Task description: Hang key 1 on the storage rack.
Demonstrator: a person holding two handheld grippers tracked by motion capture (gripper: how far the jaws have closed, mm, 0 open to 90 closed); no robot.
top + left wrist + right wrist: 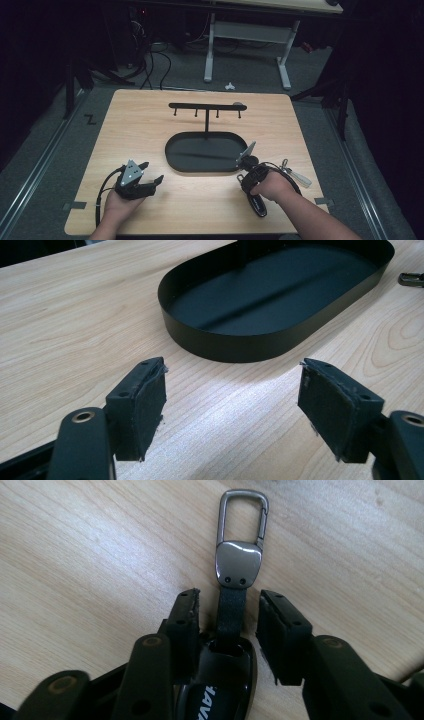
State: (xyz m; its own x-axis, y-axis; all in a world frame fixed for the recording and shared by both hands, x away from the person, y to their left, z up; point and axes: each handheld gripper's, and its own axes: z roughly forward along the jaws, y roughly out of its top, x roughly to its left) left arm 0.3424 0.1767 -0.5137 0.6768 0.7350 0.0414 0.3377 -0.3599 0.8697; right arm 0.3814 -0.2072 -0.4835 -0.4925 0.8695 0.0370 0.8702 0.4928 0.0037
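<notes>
our right tool [227,617], half closed, straddles the key fob [220,690] without gripping; its strap [231,612] runs straight ahead between the jaws.

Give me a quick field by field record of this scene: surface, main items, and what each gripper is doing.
surface: wooden table
rack: black hook stand rising from an oval tray
key fob: black car key fob with strap and metal carabiner, lying on the table
right gripper: jaws either side of the fob strap, pads not pressing
left gripper: open, nothing between its jaws, near the tray
</notes>
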